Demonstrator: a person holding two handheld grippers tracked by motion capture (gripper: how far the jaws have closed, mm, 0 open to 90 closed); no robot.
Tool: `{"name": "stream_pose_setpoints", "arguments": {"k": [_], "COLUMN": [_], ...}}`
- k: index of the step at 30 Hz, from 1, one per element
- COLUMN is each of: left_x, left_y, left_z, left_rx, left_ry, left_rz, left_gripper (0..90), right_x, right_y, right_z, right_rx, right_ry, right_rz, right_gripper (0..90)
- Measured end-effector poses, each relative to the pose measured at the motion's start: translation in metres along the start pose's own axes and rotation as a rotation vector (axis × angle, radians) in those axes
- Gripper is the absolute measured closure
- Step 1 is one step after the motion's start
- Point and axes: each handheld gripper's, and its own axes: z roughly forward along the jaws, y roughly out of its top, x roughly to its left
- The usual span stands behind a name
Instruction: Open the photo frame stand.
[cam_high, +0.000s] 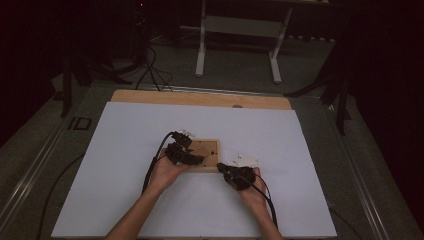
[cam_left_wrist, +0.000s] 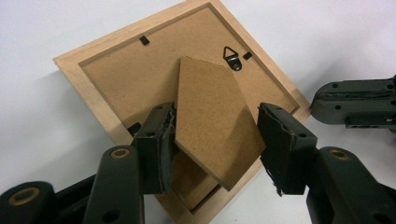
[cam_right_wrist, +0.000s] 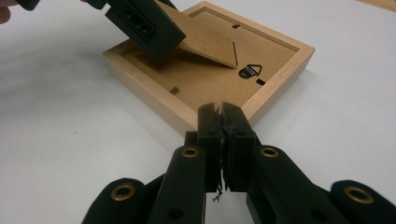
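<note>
A wooden picture frame (cam_high: 209, 148) (cam_left_wrist: 116, 79) (cam_right_wrist: 280, 51) lies face down mid-table, its brown backing board up. Its cardboard easel stand (cam_left_wrist: 210, 107) (cam_right_wrist: 205, 46) is tilted up off the backing at the free end. My left gripper (cam_high: 197, 159) (cam_left_wrist: 217, 140) reaches over the frame from the left, its pads pressed against both side edges of the stand. My right gripper (cam_high: 222, 169) (cam_right_wrist: 222, 109) is shut with nothing in it, its tips against the frame's near corner. A metal hanger (cam_left_wrist: 232, 58) (cam_right_wrist: 250, 71) sits on the backing.
The frame rests on a large white sheet (cam_high: 150, 130) that covers a wooden tabletop (cam_high: 200, 98). Cables (cam_high: 150, 65) and a white-legged stand (cam_high: 240, 25) are on the floor beyond the table. Dark stand legs (cam_high: 340, 95) flank the table's far corners.
</note>
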Motion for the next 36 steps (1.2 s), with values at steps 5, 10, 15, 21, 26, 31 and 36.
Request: {"name": "stream_pose_setpoints", "arguments": {"k": [5, 10, 15, 21, 26, 31, 36], "left_x": [0.0, 0.0017, 0.0021, 0.0038, 0.0053, 0.0055, 0.005], "left_y": [0.0017, 0.0031, 0.0032, 0.0052, 0.0068, 0.0073, 0.0069], "left_z": [0.0016, 0.0017, 0.0018, 0.0003, -0.0005, -0.0003, 0.0003], "left_rx": [0.006, 0.027, 0.023, 0.015, 0.007, 0.007, 0.022], "left_ry": [-0.008, -0.015, -0.021, -0.043, -0.062, -0.066, -0.049], "left_rz": [-0.009, -0.007, -0.017, -0.038, -0.07, -0.088, -0.067], "left_gripper": [50.7, 51.6, 51.8, 51.4, 51.4, 52.3, 53.0], "right_x": [0.0001, 0.0005, 0.0005, 0.0007, 0.0007, 0.0008, 0.0014], "right_y": [0.0, 0.0, 0.0001, 0.0001, 0.0001, 0.0001, 0.0004], "right_z": [0.0, 0.0, 0.0, 0.0, 0.0, 0.0, 0.0], "right_rx": [0.0, 0.0, 0.0, 0.001, 0.0, 0.001, 0.002], "right_ry": [0.0, 0.001, 0.003, 0.002, 0.003, 0.006, 0.013], "right_rz": [-0.001, -0.001, -0.002, -0.003, -0.002, -0.004, 0.0], "right_gripper": [86.7, 85.8, 85.5, 85.4, 84.9, 83.5, 81.3]}}
